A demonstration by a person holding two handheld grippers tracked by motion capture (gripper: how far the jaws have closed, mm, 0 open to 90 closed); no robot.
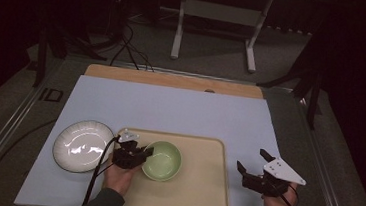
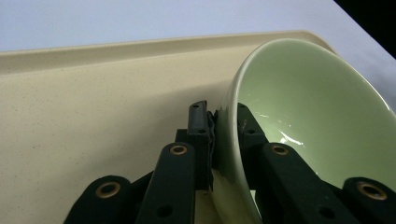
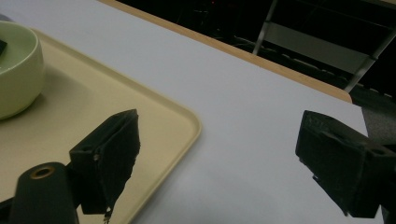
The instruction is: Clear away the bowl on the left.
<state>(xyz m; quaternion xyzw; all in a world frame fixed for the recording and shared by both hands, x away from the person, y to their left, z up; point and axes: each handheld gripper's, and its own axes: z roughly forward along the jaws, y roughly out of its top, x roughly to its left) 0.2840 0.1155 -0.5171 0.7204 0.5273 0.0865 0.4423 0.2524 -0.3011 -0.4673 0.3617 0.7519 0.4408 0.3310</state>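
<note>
On the cream plastic tray, the left tool is pinching the near wall of the pale green glazed ceramic bowl, one jaw lying outside the rim and the other inside, as the left gripper view is showing. Clamping across the thin wall in this way is probably giving the tool a firm hold for lifting or sliding the bowl, which is too wide to be spanned whole. The bowl is sitting upright in the left half of the tray. The right tool is hovering over the pale blue mat just beside the tray's right edge, its jaws spread wide and gripping nothing, apparently waiting clear of the work. A white round plate with a dark rim is lying left of the tray on the table.
</note>
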